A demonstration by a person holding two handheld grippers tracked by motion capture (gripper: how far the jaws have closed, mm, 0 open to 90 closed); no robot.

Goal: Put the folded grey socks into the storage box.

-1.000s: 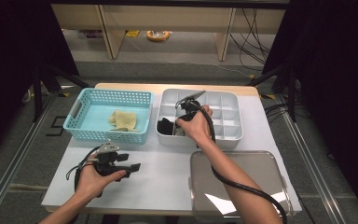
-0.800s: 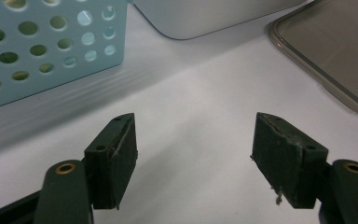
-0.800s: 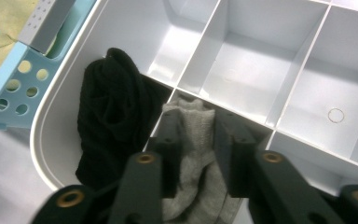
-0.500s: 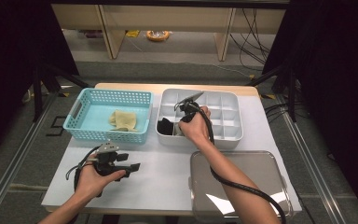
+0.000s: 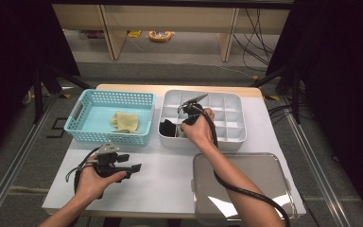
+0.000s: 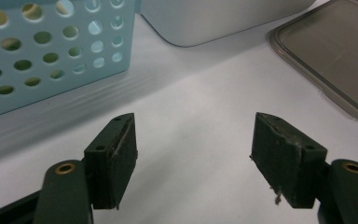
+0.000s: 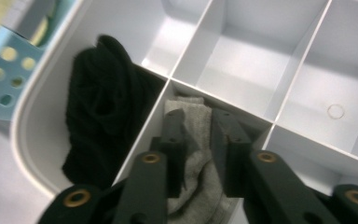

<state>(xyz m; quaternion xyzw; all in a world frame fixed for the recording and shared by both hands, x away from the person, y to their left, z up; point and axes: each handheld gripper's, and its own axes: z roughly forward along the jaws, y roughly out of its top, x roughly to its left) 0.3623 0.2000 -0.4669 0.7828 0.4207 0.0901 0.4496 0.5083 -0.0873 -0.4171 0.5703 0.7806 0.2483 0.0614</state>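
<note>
Now, high view, right claw (image 5: 183,128): dipped into a front-left cell of the white organizer (image 5: 231,97), at the far side of the desk (image 5: 160,189).
High view, black sock (image 5: 168,127): bundled in the cell just to the left of that claw.
High view, left claw (image 5: 131,162): held low over bare desk, well short of the blue basket (image 5: 80,116); a yellow cloth (image 5: 125,122) lies inside the basket beyond it.
High view, clear lid (image 5: 246,189): flat on the desk, on the near side of the right claw.
Left gripper view, left claw (image 6: 193,163): jaws wide, nothing between them; basket (image 6: 51,56) ahead-left, lid (image 6: 335,56) ahead-right.
Right gripper view, right claw (image 7: 198,140): narrow gap, jaws just been opening; the pads look to stand off the cloth rather than pinch it.
Right gripper view, grey sock (image 7: 191,109): between the jaws, lying in its own cell, one divider over from the black sock (image 7: 102,121).
Meaning: the grey sock looks delivered and let go; this sock's placing seems about finished.
Next: lift the claw straight out so the fabric does not drag up with a pad.
</note>
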